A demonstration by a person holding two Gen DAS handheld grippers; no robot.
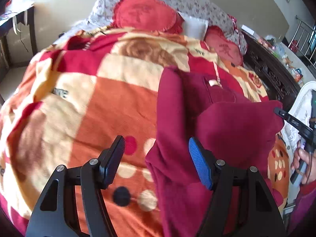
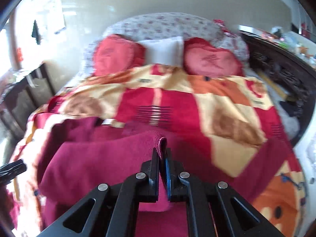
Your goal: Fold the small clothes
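A dark red garment [image 1: 197, 122] lies on the patterned blanket [image 1: 88, 98] of a bed, with a fold lifted at its right side. My left gripper [image 1: 157, 146] is open and empty just above the garment's near left edge. My right gripper [image 2: 162, 152] is shut on an edge of the dark red garment [image 2: 102, 158] and holds that edge up off the blanket [image 2: 227, 108]. The right gripper also shows at the right edge of the left wrist view [image 1: 276, 109], at the lifted corner. The left gripper's tip shows at the left edge of the right wrist view [image 2: 13, 167].
Two red heart-shaped cushions [image 2: 116, 55] [image 2: 211, 59] and a white pillow [image 2: 162, 49] lie at the head of the bed. A dark carved cabinet [image 1: 272, 71] with clutter stands along the right side. A dark table [image 1: 17, 31] stands at the left.
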